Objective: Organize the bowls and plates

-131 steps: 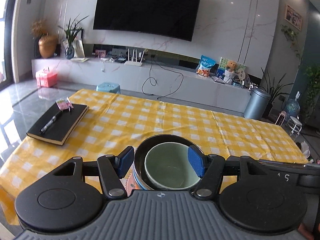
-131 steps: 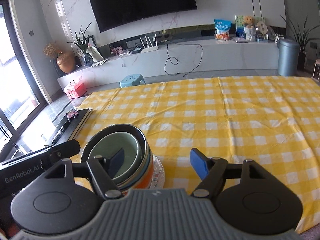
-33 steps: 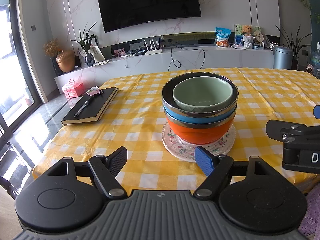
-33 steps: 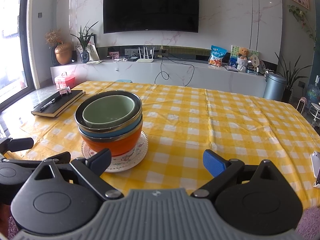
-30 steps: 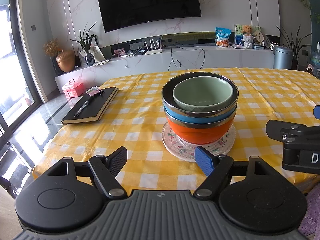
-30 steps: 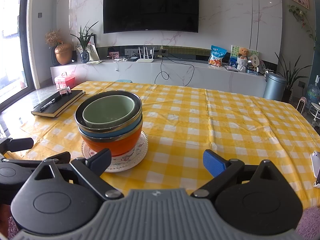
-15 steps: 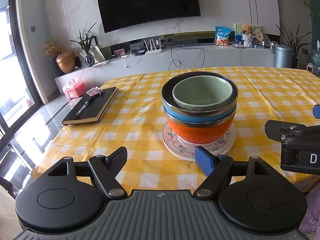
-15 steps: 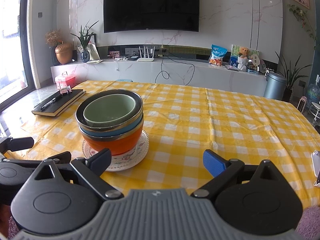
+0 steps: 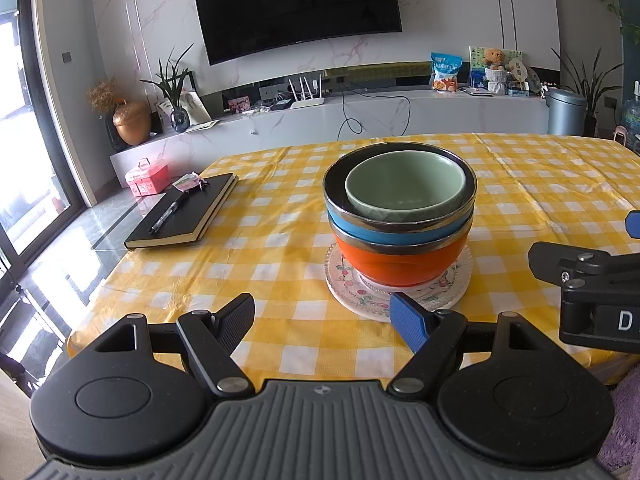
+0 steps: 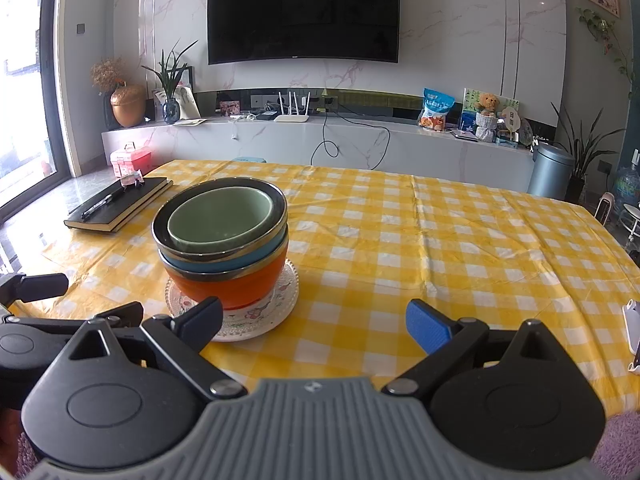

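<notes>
Left gripper point(image 9: 322, 322) jaws spread wide, nothing between them, held just short of the near table edge. Right gripper point(image 10: 316, 322) jaws also wide apart and empty, same near edge. On the right gripper's body as seen from the left wrist view, a white letter "D" is the only writing readable; rest cut off by the frame.

Just past the fingertips: floral plate point(image 9: 452, 292) flat on the yellow-and-white checked tablecloth point(image 9: 280, 240). Stacked on it, nested upright: orange bowl point(image 9: 400, 262) at the bottom, blue bowl point(image 9: 384, 234) in it, green bowl point(image 9: 404, 192) on top inside the steel rim.

Further left, well apart from the stack: black notebook point(image 9: 184, 212) with a pen point(image 9: 166, 214) lying on its cover.

Far: marble console with white router point(image 10: 292, 110), blue snack bag point(image 10: 437, 110) (print too small to read), teddy bear point(image 10: 488, 104). Wall TV point(image 10: 302, 12) above.
</notes>
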Demonstrator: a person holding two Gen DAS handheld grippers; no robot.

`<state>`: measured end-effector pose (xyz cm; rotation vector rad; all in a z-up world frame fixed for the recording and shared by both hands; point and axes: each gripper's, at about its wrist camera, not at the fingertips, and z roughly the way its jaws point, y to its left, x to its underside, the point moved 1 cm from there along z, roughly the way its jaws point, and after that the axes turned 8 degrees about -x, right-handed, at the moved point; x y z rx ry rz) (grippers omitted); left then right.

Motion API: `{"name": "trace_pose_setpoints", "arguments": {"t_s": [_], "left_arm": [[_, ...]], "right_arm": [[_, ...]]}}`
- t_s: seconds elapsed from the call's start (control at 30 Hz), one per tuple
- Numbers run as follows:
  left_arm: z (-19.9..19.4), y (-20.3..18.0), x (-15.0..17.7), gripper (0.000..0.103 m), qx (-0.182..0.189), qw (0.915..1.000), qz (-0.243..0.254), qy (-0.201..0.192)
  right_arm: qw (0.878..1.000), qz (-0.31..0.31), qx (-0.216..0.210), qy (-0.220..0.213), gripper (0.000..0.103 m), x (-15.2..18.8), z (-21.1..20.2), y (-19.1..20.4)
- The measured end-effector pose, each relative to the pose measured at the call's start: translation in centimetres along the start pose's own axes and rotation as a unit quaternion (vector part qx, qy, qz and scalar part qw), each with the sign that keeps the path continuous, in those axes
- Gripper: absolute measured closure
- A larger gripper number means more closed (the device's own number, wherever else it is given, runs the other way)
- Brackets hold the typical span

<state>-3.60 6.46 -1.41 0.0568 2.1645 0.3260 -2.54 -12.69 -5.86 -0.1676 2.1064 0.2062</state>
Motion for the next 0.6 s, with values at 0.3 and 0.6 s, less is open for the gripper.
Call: {"name": "trace_pose_setpoints", "arguments": {"t_s": [0.3,0.6], "left_arm": [[0.01,0.03,-0.06,0.013,0.001,1.0,0.0,0.0],[0.07,0.13,-0.29,0.013,0.003,1.0,-0.003,0.001]], "right_arm": [[1.0,-0.002,-0.002,0.003,0.007,0.4,0.37,0.26],[1.0,-0.002,-0.003,0.006,0.007,0.42,0.59,0.15]]}}
